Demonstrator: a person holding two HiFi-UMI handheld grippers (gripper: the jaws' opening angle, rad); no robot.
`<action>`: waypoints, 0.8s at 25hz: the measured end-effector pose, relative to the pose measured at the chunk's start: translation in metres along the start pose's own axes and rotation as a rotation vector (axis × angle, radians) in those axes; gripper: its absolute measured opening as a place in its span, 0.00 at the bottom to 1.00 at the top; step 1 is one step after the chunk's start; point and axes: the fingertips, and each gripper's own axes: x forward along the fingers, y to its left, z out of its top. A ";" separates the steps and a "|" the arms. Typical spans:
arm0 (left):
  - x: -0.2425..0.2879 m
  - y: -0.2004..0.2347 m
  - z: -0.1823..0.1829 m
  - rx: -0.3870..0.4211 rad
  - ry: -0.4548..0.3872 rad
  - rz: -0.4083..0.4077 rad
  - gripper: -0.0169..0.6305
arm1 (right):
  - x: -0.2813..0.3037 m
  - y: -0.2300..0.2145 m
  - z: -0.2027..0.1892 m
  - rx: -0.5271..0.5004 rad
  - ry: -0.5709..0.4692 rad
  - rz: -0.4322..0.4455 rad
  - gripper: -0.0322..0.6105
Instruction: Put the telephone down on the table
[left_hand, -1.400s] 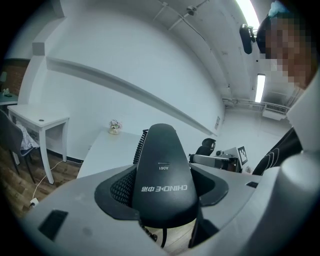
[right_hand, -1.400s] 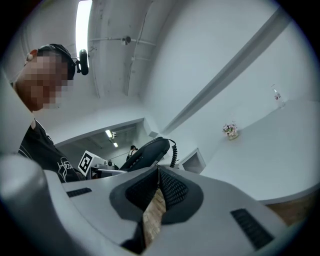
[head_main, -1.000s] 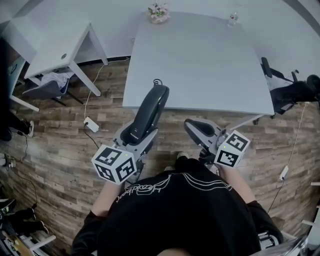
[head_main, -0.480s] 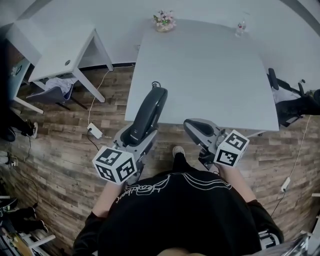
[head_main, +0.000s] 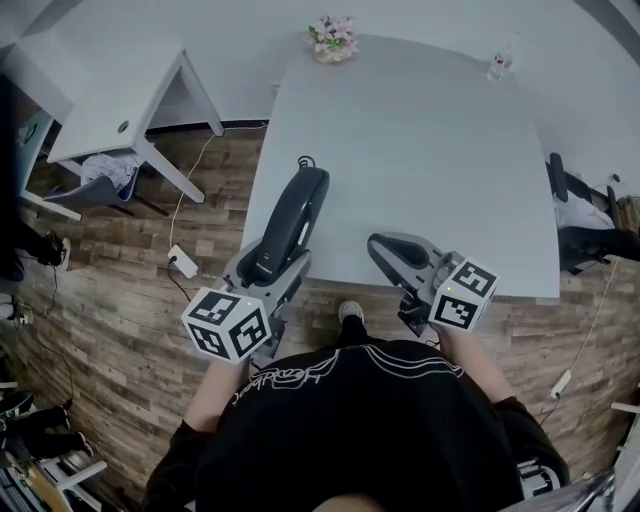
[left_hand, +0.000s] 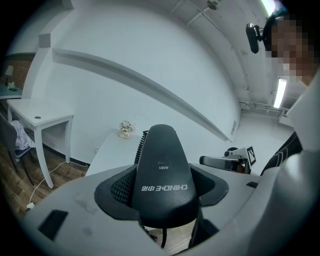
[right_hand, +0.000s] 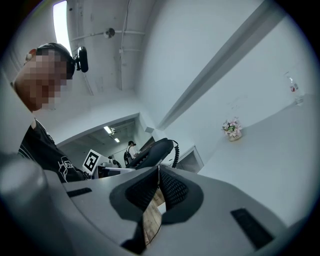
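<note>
A black telephone handset (head_main: 292, 222) with a coiled cord at its far end is held lengthwise in my left gripper (head_main: 268, 266), whose jaws are shut on its lower half. It hangs in the air over the near left corner of the pale grey table (head_main: 420, 130). In the left gripper view the handset (left_hand: 160, 170) fills the gap between the pads of that gripper (left_hand: 161, 192). My right gripper (head_main: 386, 249) is shut and empty, level with the table's near edge. In the right gripper view its pads (right_hand: 167, 187) meet at the tip, with the handset (right_hand: 152, 149) off to the left.
A small flower pot (head_main: 333, 38) and a clear bottle (head_main: 497, 62) stand at the table's far edge. A white desk (head_main: 110, 90) stands to the left, a dark chair (head_main: 592, 220) to the right. A power strip (head_main: 181, 262) and cables lie on the wooden floor.
Both grippers and the handset have come forward; the handset now reaches over the table's near left corner and the right gripper is at its near edge. Neither grip has changed.
</note>
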 end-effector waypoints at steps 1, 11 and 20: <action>0.008 0.005 0.003 -0.004 0.002 0.005 0.47 | 0.002 -0.008 0.002 0.004 0.006 0.000 0.11; 0.073 0.052 0.007 -0.004 0.051 0.071 0.47 | 0.021 -0.073 0.005 0.052 0.053 0.001 0.11; 0.121 0.092 -0.015 0.032 0.121 0.127 0.47 | 0.032 -0.116 -0.008 0.112 0.090 -0.011 0.11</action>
